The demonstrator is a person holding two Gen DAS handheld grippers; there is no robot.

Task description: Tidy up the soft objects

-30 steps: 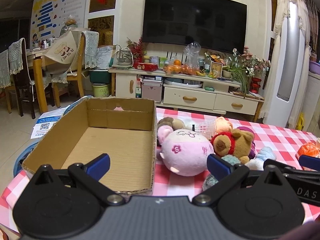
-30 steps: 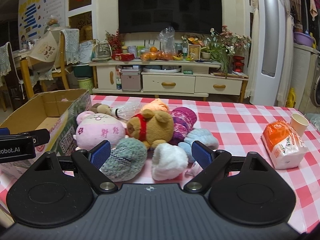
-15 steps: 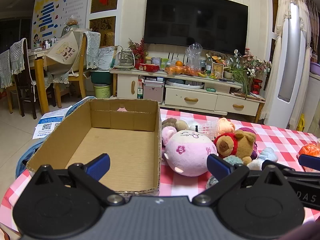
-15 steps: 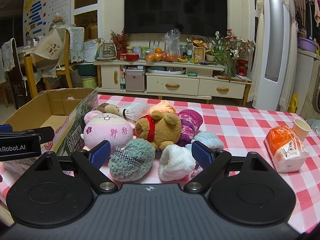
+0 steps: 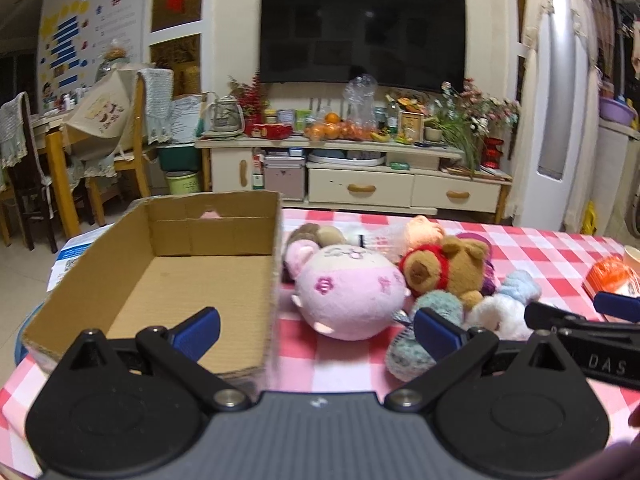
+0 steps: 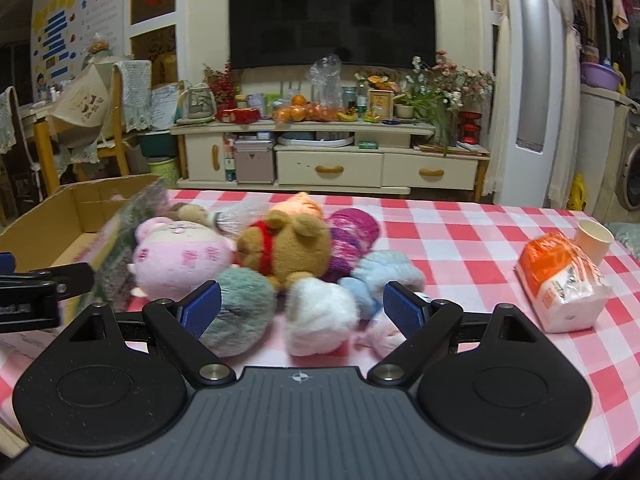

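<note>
A pile of soft toys lies on the red checked tablecloth [image 6: 460, 248]: a round pink plush [image 5: 348, 292] [image 6: 180, 260], a brown bear with a red scarf [image 5: 444, 268] [image 6: 292, 248], a grey-green fluffy piece [image 6: 240, 308], a white one [image 6: 320, 312], a light blue one [image 6: 380, 272] and a purple one [image 6: 352, 236]. An open empty cardboard box [image 5: 168, 276] [image 6: 60, 224] stands left of the pile. My left gripper [image 5: 316, 330] is open in front of the box edge and pink plush. My right gripper [image 6: 302, 308] is open just before the grey-green and white pieces.
An orange and white packet [image 6: 560, 280] and a paper cup [image 6: 594, 238] lie at the table's right. Behind the table stand a TV cabinet [image 6: 332, 160], a tall white air conditioner [image 6: 528, 80] and chairs [image 5: 100, 140] at the left.
Both grippers have moved a little to the right and closer to the toy pile. Both stay open and empty.
</note>
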